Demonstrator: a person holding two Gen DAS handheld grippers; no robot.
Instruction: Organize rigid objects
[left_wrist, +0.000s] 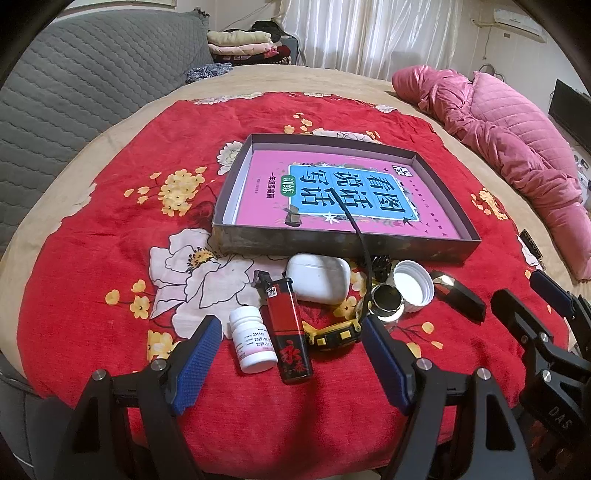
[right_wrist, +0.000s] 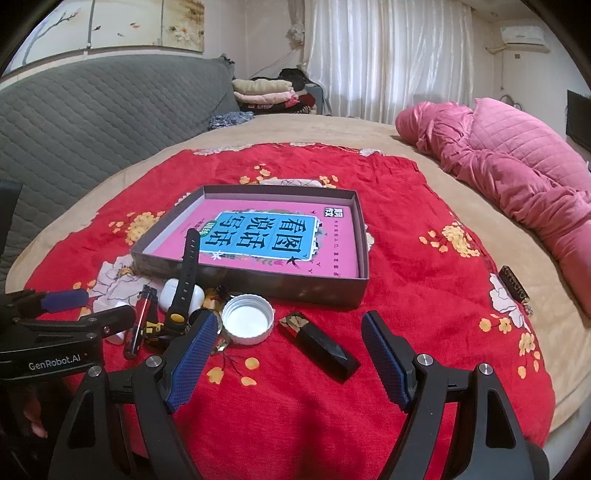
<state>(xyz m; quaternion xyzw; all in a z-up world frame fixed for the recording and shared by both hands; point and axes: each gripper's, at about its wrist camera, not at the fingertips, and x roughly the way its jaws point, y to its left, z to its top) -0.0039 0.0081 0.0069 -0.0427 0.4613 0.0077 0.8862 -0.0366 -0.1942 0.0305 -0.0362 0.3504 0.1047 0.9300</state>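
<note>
we hold left gripper (left_wrist: 291, 363) jaws spread around red-black plastic lighter (left_wrist: 289, 329) and white pill bottle (left_wrist: 252, 340); right gripper (right_wrist: 288, 360) jaws spread over black rectangular case (right_wrist: 320, 346) on red floral blanket (right_wrist: 406, 229).

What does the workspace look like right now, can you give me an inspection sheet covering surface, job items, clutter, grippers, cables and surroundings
Surface: red floral cloth spread over a tan bed cover.
Job's things: shallow box holding a pink book; in front of it a white pill bottle, red lighter, white earbud case, yellow-black watch with its strap sticking up, small round tin, white cap, black bar.
Clutter: small dark item at the cloth's right edge.
Grippers: left gripper open, over the bottle and lighter; right gripper open, near the black bar.
Cables: nothing seen.
Surroundings: grey quilted headboard, pink quilt, folded clothes, white curtains.
</note>
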